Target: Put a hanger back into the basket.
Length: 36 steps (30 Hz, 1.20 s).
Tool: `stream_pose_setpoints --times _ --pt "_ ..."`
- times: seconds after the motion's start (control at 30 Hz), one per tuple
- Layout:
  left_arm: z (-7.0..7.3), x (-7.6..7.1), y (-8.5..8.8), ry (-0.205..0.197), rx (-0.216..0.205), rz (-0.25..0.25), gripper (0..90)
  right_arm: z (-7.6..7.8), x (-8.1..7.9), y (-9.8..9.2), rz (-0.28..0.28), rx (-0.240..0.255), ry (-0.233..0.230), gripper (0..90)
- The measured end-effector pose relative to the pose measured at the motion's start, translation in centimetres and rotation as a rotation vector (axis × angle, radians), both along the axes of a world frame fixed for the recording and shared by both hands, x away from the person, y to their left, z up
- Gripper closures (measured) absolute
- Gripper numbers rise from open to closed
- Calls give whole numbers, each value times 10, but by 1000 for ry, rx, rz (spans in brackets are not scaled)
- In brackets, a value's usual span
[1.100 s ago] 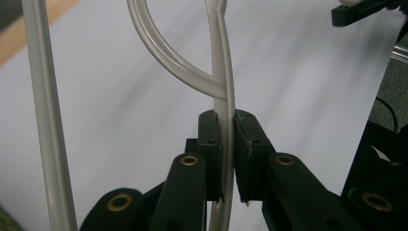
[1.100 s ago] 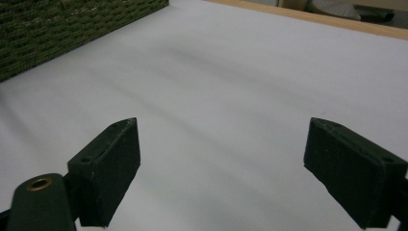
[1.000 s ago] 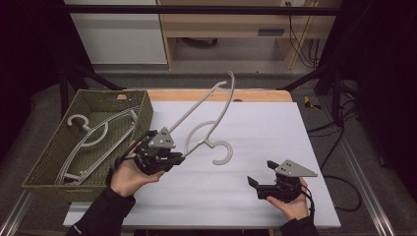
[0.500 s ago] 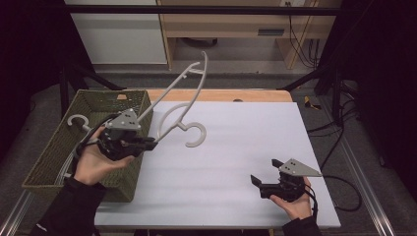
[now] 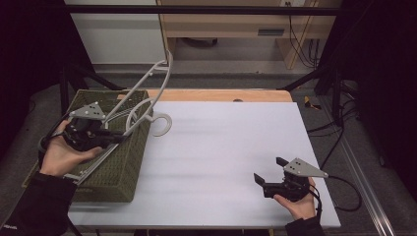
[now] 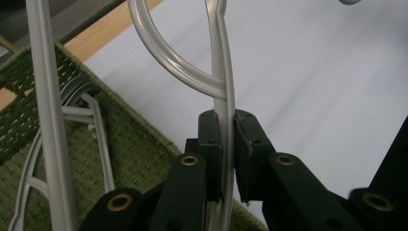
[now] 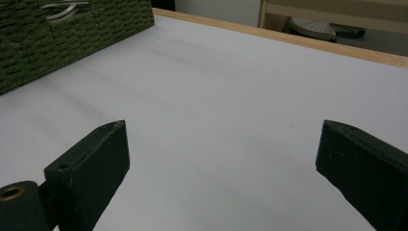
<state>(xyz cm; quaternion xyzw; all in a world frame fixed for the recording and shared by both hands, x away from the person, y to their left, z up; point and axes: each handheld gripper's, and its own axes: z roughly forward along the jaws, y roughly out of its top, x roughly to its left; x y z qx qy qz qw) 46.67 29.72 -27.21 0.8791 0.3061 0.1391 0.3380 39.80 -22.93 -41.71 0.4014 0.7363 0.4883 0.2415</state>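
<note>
A pale grey plastic clothes hanger [image 5: 147,101] is tilted steeply up over the near-right corner of a green woven rectangular basket [image 5: 120,162], its curled hook [image 5: 162,124] hanging just past the basket's right wall above the white table. One thin bar of it [image 6: 222,103] is pinched between two black jaws, next to where a curved brace joins that bar. More hangers of the same pale grey [image 6: 91,125] lie flat inside the basket, which sits at the table's left edge.

No word, number, brand or sign can be read anywhere here; a faint pale mark sits on the dark sleeve cuff [image 5: 11,227] at the lower left, too small and blurred to make out.
</note>
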Motion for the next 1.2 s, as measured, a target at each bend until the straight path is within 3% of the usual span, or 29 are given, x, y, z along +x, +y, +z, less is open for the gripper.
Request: stream_pose_setpoints --times 0.3,0.93,1.2 --pt "-24 9 28 51 -1 28 822 2 -1 1 -8 -4 -6 45" --pt "-56 19 74 166 -14 72 821 1 0 2 -4 -8 3 46" --pt "-67 18 86 216 12 81 820 1 0 2 -6 -9 3 47"
